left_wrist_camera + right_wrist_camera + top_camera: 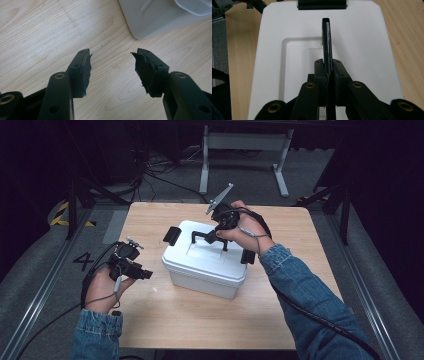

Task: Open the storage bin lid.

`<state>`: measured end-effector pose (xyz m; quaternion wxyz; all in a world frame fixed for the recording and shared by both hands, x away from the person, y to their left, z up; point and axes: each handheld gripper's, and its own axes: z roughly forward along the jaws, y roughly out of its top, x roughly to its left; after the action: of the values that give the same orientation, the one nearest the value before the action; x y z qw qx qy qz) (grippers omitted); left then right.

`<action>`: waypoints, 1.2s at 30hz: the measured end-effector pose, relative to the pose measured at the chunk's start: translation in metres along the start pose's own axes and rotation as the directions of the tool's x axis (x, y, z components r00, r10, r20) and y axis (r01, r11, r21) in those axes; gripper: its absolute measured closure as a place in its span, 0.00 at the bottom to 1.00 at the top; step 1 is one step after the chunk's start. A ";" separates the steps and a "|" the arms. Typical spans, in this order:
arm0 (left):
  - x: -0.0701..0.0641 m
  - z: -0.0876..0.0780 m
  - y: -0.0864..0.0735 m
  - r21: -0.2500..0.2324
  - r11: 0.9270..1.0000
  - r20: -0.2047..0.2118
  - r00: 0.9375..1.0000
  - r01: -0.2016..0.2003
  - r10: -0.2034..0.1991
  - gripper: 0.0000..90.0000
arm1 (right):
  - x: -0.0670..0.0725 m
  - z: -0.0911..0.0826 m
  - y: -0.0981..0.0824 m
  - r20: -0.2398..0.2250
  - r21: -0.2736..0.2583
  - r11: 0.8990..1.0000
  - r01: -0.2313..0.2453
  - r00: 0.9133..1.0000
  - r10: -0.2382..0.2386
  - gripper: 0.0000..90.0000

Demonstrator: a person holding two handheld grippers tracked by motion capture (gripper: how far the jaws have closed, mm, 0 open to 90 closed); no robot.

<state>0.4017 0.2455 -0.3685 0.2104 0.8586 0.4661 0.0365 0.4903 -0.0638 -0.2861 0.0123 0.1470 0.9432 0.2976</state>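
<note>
The white box [205, 260] sits in the middle of the wooden counter [175, 320], its lid closed and a black latch [171, 235] at each short end. On the lid stands a black carrying handle [209, 236], raised upright out of its recess, and the right claw [220, 234] comes down on it from above. In the right claw's own view the handle [327, 40] runs straight away from the camera as a thin black bar, edge-on, with the two pads pressed flat against its sides: the right claw [328, 67] is clamped on the handle, nothing else between the jaws. So the handle's long axis lies along the box's length and in line with the claw's reach, and the grip sits near the middle of the bar; my judgement is that a lift would go straight up, and that an off-centre hold would let the box tilt. The left claw [142, 273] rests low at the left of the counter, near the box's left end but apart from it. In its view the left claw [111, 65] stands with jaws wide apart and empty, bare wood beneath, the box's lower corner [140, 30] just ahead and to the right. The right hand [245, 227] is plainly the nearer one and already holds the box.
</note>
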 end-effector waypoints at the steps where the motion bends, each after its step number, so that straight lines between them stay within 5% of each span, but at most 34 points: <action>1: 0.000 0.000 0.000 0.000 1.000 0.000 1.000 0.005 -0.005 0.52 | 0.000 -0.002 0.001 -0.001 -0.006 1.000 -0.001 1.000 0.001 0.94; 21: 0.000 0.000 0.000 0.002 1.000 0.001 1.000 0.001 -0.001 0.52 | 0.003 -0.044 0.004 0.019 -0.060 0.998 -0.017 1.000 0.018 0.94; 36: 0.001 0.002 0.000 0.009 1.000 -0.005 1.000 0.002 -0.002 0.52 | -0.012 -0.088 -0.032 0.090 -0.080 0.993 -0.087 0.991 0.094 0.94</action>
<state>0.4030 0.2455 -0.3700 0.2055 0.8589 0.4677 0.0364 0.4833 -0.1411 -0.2323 0.0487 0.2028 0.9219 0.3264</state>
